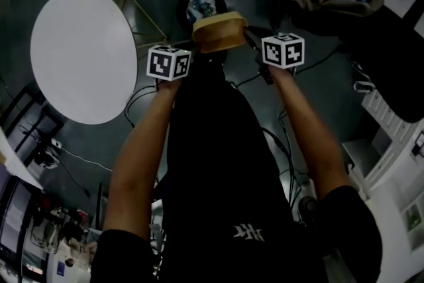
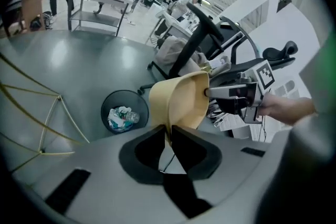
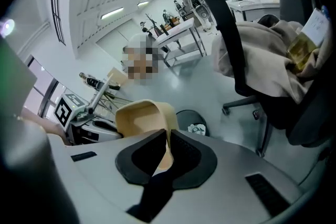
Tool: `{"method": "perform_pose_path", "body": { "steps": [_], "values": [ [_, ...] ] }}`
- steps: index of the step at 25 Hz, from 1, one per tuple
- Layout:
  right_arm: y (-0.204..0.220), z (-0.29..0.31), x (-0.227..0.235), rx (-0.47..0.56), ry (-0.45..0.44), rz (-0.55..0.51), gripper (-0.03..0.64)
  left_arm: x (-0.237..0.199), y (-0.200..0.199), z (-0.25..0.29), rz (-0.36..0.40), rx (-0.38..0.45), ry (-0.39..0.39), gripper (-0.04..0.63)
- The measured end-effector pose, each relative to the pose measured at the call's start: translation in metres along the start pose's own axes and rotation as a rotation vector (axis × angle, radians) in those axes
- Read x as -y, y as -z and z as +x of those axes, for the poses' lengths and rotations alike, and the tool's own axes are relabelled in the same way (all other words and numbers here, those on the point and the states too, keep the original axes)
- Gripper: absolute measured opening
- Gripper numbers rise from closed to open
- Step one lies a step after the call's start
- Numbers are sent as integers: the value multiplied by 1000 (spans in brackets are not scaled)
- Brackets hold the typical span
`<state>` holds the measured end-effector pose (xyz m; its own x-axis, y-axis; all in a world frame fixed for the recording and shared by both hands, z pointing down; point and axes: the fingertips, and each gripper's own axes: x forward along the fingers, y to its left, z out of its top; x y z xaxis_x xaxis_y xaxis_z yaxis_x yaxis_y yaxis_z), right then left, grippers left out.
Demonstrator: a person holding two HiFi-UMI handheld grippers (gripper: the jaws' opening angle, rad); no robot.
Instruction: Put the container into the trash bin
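Container [image 1: 219, 32], pinched by left tool [image 2: 169, 131] and right tool [image 3: 167, 136], half-hides bin [image 2: 114, 98] in head view.

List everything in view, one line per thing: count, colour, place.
container: one, tan, held up between both grippers, above the floor near the bin
bin: one, black, round, on the floor beyond the container, trash inside
table: one, white, round, at the head view's left
rod frame: one, yellow, on the floor between table and bin
chair: one, black, beige cloth draped over it, at right
cables: several, light and dark, on the floor
left gripper: one, grey, shut on the container's rim
right gripper: one, grey, shut on the opposite rim
arms: two, bare, reaching forward
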<state>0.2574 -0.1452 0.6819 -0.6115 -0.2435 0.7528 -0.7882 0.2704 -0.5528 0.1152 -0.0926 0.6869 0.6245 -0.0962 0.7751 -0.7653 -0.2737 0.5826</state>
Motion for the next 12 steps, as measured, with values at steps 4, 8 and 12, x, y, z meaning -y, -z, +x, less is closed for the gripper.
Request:
{"method": "perform_pose_path", "body": {
  "steps": [4,8,12],
  "values": [
    [10,45,23,-19,7,-21,52,-37,16,39,-73,19,-40,41],
    [23,82,38,-22,21,-7,52,-70,28,65,-145,66,-70,37],
    [29,116,41,-21,20,-11,52,-103,33,77,-205,110,-119,29]
  ]
}}
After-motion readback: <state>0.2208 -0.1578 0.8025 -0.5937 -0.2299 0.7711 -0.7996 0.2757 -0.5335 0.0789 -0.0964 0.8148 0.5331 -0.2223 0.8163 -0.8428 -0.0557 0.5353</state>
